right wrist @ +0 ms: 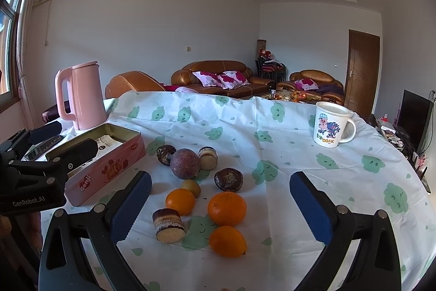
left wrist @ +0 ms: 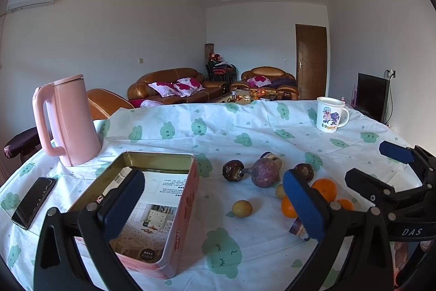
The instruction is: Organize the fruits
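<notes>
Blue-padded fingers of the right gripper (right wrist: 220, 206) stood wide apart and empty above the tablecloth (right wrist: 299, 154), and most of the fruit lay in the gap between them: three oranges (right wrist: 227, 208) in a loose cluster, a layered cake roll (right wrist: 168, 225) just left of them, and a small yellowish round fruit (right wrist: 191, 187) behind the leftmost orange. Farther on sat a purple round fruit (right wrist: 184, 163), flanked by two dark brown fruits (right wrist: 228, 179) and a second cake roll (right wrist: 208, 158), all ahead of the fingertips and touched by neither pad. The left gripper (left wrist: 212, 206) also hung open, holding nothing; its left finger (left wrist: 124, 203) lay over the open pink tin (left wrist: 188, 198), whose printed paper lining showed inside, while its right finger (left wrist: 302, 206) covered part of the orange cluster. Another small yellowish fruit (left wrist: 242, 208) lay on the cloth between the left gripper's fingers, near the tin's right wall. No fruit was visible inside the tin. A pink kettle (left wrist: 66, 122) stood behind the tin, a dark phone (left wrist: 34, 202) lay to its left, and a cartoon mug (right wrist: 333, 124) stood well apart at the far right
</notes>
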### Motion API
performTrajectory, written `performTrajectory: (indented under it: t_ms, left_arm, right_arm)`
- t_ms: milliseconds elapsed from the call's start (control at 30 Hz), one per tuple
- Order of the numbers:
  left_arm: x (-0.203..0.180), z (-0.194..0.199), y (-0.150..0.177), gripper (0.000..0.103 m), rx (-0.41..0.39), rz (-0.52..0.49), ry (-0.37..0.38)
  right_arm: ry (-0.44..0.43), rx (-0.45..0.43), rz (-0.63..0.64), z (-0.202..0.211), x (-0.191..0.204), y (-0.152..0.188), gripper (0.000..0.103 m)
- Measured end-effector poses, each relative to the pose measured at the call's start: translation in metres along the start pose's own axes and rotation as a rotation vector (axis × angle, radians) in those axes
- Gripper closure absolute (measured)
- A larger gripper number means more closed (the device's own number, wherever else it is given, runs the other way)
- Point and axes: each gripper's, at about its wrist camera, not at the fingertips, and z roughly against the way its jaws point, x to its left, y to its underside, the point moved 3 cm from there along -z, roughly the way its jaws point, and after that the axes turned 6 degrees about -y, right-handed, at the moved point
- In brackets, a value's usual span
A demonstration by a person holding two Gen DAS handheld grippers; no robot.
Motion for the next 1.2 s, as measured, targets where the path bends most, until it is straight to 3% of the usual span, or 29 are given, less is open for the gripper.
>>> performTrajectory:
  t_ms: [767, 900, 1067, 1200]
  left_arm:
    - [-0.01, -0.013, 0.01, 0.0, 0.052, -0.008, 0.024]
    - [-0.017, -0.02, 0.018, 0.0, 0.083, -0.018, 0.055]
    - [-0.035, -0.028, 0.03, 0.0, 0.138, -0.043, 0.125]
    - [-0.049, -0.027, 0.034, 0.009, 0.148, -0.068, 0.182]
  right_arm:
    - [0.023, 0.035, -0.017, -0.006, -0.014, 0.016, 0.001]
    - [0.05, 0.06, -0.023, -0.009, -0.025, 0.029, 0.001]
    - [0.01, 0.102, -0.035, -0.012, -0.033, 0.04, 0.002]
    - [-0.044, 0.151, -0.024, -0.02, -0.029, 0.047, 0.02]
